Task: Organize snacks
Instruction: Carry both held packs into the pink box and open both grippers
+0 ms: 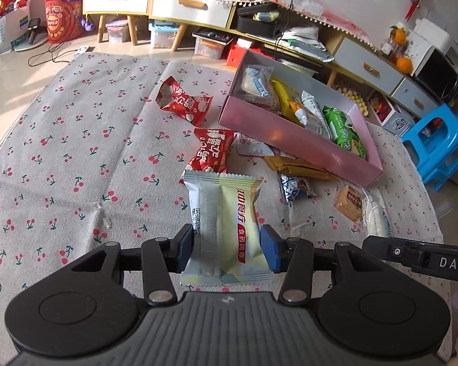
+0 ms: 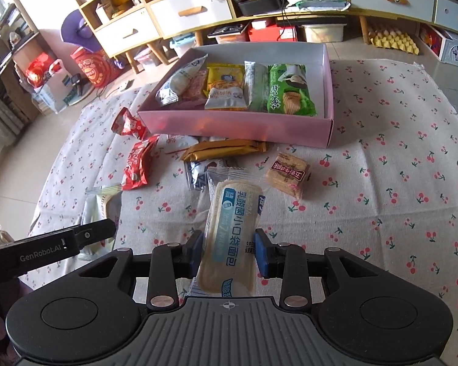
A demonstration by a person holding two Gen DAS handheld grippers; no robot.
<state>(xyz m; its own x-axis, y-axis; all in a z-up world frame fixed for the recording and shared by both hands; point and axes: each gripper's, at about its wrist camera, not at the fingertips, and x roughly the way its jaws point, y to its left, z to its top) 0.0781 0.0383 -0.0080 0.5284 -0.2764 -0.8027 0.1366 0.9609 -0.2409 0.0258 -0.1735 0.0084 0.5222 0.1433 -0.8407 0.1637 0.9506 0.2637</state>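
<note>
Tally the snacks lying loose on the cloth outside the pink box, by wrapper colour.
Red packets: 2
Gold-brown bar: 1
Blue-and-white packet: 1
White packet: 1
Clear-wrapped biscuit: 1
Total: 6

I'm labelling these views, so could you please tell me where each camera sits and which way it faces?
Left wrist: on the left tool, angled down at its pale yellow packet; the right tool's tip shows.
Right wrist: on the right tool, angled down at its bread packet; the left tool's tip shows.
Shared: the pink box and the cherry-print cloth.
</note>
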